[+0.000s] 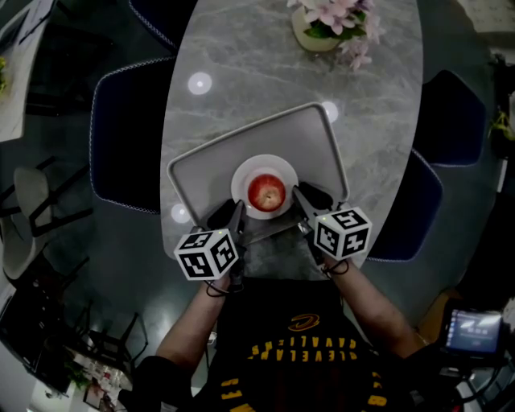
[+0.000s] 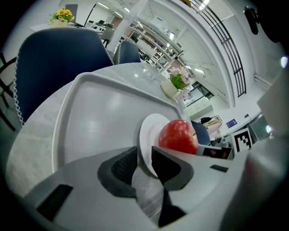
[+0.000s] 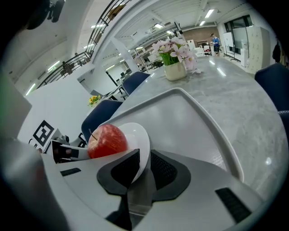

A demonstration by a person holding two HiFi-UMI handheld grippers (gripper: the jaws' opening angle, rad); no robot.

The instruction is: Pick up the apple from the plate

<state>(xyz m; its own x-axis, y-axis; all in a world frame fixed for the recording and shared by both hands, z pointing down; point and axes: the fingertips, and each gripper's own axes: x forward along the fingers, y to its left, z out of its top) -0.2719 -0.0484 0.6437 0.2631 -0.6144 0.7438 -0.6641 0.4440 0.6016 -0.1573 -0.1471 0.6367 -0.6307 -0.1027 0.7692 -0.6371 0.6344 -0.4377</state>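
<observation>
Apple point(image 1: 266, 191) sits red and upright at the middle of a white plate point(image 1: 241, 173), stem up. The plate rests on a grey tray point(image 1: 201, 165) at the near end of a marbled oval desk point(image 1: 257, 72).

Both tools reach in from the near side and meet the plate at opposite edges. The left tool point(image 1: 233, 212) has the plate's left rim between its dark pads; in the left gripper view the jaws stand close together with the thin white rim point(image 2: 146, 135) pinched between them, and the apple point(image 2: 177, 135) rises just past the inner jaw. The right tool point(image 1: 304, 198) holds the right rim the same way: in the right gripper view its jaws are nearly together with the rim point(image 3: 137, 135) clamped between the pads, and the apple point(image 3: 107, 140) shows just beyond. Neither tool touches the apple.

Each tool carries a marker cube, left point(image 1: 208, 253) and right point(image 1: 344, 232), near the desk's edge. A pot of pink flowers point(image 1: 330, 24) stands at the far end of the desk, well apart from the tray. A blue chair point(image 1: 125, 145) is drawn up on the left.
</observation>
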